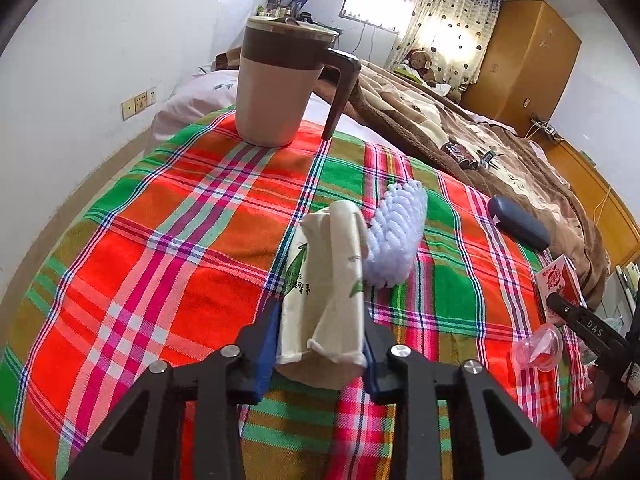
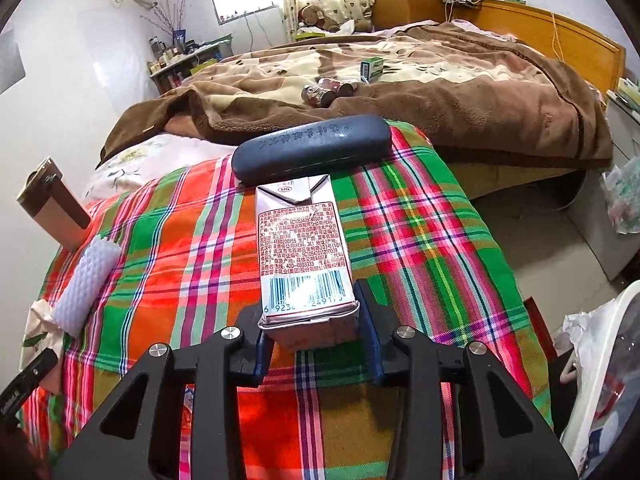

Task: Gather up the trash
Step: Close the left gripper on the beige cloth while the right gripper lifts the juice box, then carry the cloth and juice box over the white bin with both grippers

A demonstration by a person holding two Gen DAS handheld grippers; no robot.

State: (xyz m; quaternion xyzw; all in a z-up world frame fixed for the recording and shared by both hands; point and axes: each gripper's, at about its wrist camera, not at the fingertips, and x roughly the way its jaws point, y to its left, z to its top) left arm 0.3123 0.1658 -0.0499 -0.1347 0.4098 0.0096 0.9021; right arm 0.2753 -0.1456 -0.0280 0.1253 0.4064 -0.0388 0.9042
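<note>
Left gripper (image 1: 322, 312), clamped on a crumpled paper wrapper (image 1: 326, 276) printed with green leaves; both blue pads press its sides, and the wrapper's lower end sits between them above the plaid cloth (image 1: 160, 240). Right gripper (image 2: 316, 320), clamped on a silver drink carton (image 2: 306, 248), barcode end nearest the camera, far end pointing toward 12 o'clock at a dark glasses case (image 2: 312, 152).

Left wrist view: a white foam fruit net (image 1: 396, 236) lies at 1 o'clock of the wrapper, just beside it and possibly touching. A lidded mug (image 1: 280, 84) stands at 11 o'clock, well apart. A clear plastic scrap with red inside (image 1: 538, 348) lies at 3 o'clock near the table edge, close under the right tool.

Right wrist view: a white bin lined with a plastic bag (image 2: 600, 360) shows at 4 o'clock, off the table; this is judged the likely drop point.

Risks, as judgement. The wrapper is soft and held only by side pressure, so a quick swing could let it slide out. It may drag the foam net along if they touch. The carton is gripped near one end; its weight forward of the pads could pivot it downward. Both tools heading for the bin together could collide.
</note>
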